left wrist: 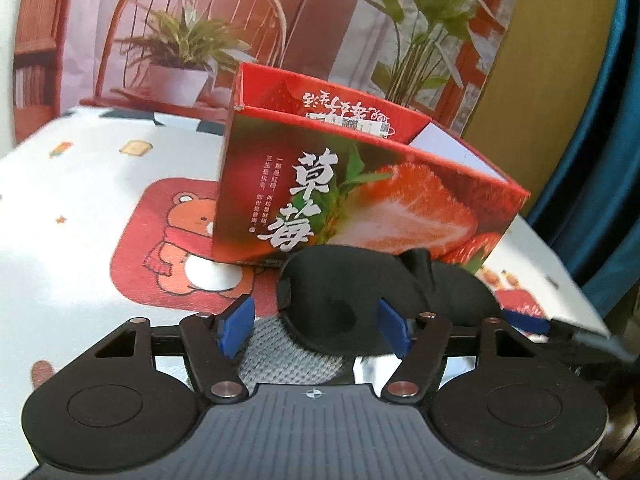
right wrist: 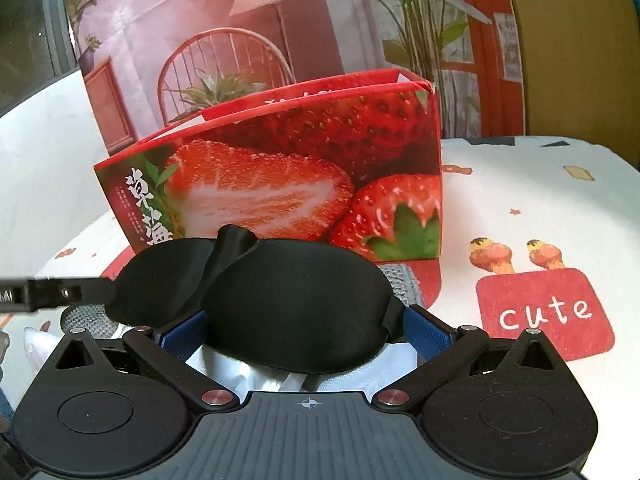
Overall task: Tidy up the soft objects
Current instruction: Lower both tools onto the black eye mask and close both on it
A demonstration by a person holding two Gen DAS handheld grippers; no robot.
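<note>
A black padded eye mask lies in front of a red strawberry box that is open at the top. In the left wrist view my left gripper stands open around the mask's left cup, blue pads on each side. In the right wrist view my right gripper is open around the mask's right cup, its pads partly hidden under the mask. The box stands just behind. A grey knitted cloth lies under the mask.
The table has a white cloth with bear and "cute" prints. A printed backdrop with a chair and plants stands behind the box. A blue curtain hangs at the right. White plastic wrapping lies under the mask.
</note>
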